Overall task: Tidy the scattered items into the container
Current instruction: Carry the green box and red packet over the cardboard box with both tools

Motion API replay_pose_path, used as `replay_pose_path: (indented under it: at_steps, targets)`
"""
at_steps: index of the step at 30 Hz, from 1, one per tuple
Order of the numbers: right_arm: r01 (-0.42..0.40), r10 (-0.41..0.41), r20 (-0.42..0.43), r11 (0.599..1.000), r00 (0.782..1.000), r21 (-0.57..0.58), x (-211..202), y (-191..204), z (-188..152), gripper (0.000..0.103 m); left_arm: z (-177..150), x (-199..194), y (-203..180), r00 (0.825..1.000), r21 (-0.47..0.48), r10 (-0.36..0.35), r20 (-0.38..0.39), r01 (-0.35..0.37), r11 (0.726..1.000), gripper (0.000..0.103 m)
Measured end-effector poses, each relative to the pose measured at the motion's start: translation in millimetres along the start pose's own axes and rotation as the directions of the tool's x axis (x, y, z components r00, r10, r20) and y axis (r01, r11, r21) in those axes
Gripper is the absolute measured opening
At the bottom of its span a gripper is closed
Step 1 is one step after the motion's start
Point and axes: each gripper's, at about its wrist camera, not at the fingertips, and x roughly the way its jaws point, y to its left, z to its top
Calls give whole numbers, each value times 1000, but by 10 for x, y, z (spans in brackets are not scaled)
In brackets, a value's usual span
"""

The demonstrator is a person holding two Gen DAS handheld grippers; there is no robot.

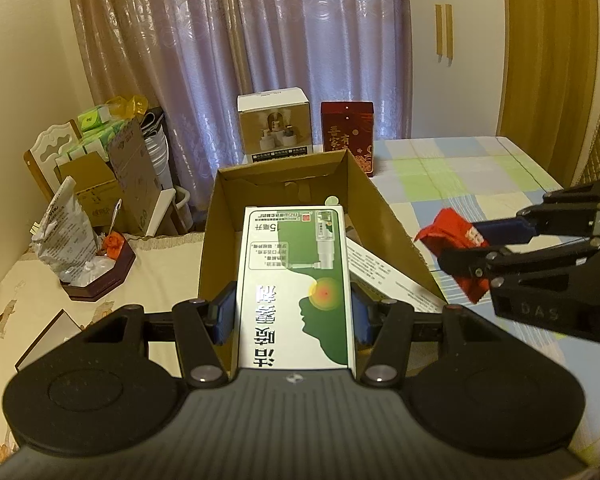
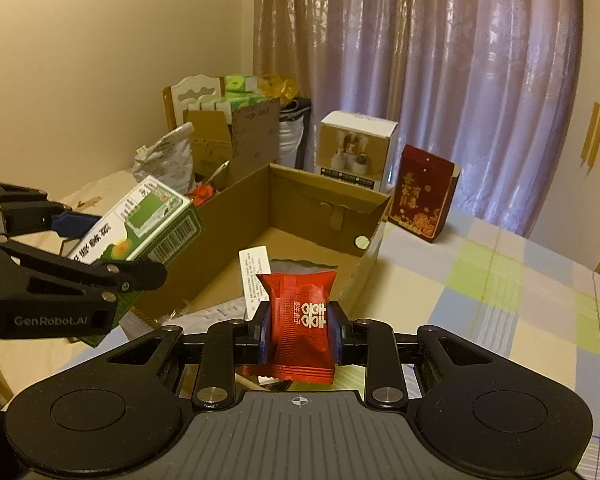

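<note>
My left gripper is shut on a green and white medicine box, held above the near end of the open cardboard box. From the right wrist view the same medicine box hangs over the cardboard box's left wall, held by the left gripper. My right gripper is shut on a red snack packet just outside the cardboard box's near right corner. In the left wrist view that packet shows at the right, pinched by the right gripper. A white leaflet lies inside the box.
A white product box and a red gift box stand behind the cardboard box. At the left sit a dark tray with a crumpled bag and stacked cartons. A checked cloth covers the surface to the right.
</note>
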Motion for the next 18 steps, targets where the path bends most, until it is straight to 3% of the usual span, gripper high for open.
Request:
replay_pose_path:
  at_steps: [18]
  targets:
    - [-79,80,-66,997,995,18,600,81,20,31,28,391,191,1000,-10,2,-28,-2,1000,51]
